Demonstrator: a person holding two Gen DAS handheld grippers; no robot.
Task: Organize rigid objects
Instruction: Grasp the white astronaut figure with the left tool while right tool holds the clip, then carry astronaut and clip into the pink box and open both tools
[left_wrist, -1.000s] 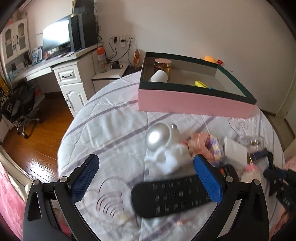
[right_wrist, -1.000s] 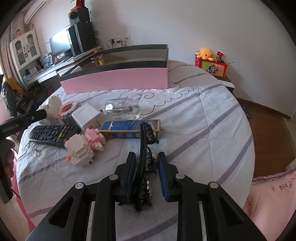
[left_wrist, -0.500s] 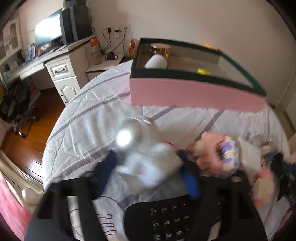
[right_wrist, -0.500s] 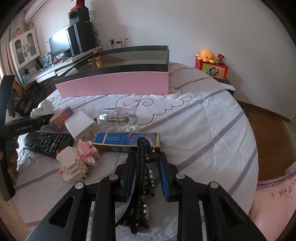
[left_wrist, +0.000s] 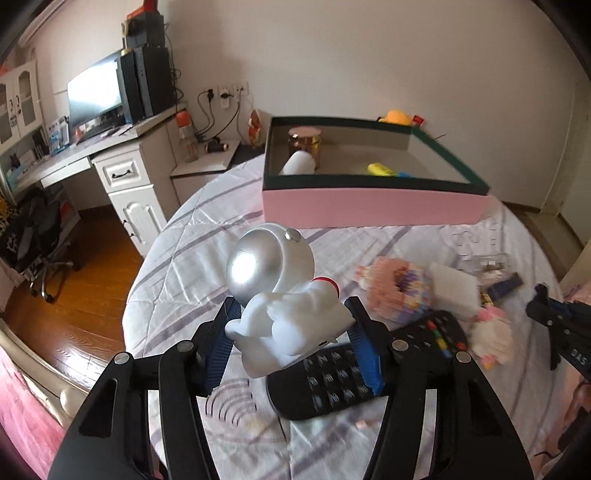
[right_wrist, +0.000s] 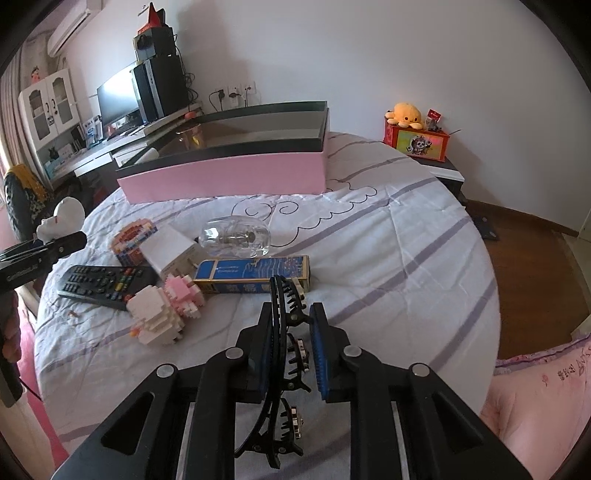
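Observation:
A white astronaut figure with a silver helmet (left_wrist: 280, 295) hangs tilted just above the bed. My left gripper (left_wrist: 291, 310) has it by the body, its jaws still closing on it. From the right wrist view the figure (right_wrist: 66, 218) shows at the far left, above the left gripper (right_wrist: 44, 254). My right gripper (right_wrist: 291, 314) is shut on a black hair clip (right_wrist: 277, 295), which stands on edge between the blue pads. The pink box with a dark rim (left_wrist: 373, 206) stands open at the far side of the bed and holds a copper jar, a white cup and small yellow and blue pieces.
A black remote (left_wrist: 332, 384) lies under the left gripper. Beside it sit a colourful block toy (left_wrist: 399, 284), a white box (left_wrist: 452, 291), a pink-and-white block figure (right_wrist: 162, 314), a glass bulb (right_wrist: 236, 236) and a blue carton (right_wrist: 255, 277). The bed edge drops to wooden floor at left.
The left gripper moved forward from over the remote, closed around the astronaut figure and raised it off the sheet. The right gripper keeps the hair clip and has barely moved.

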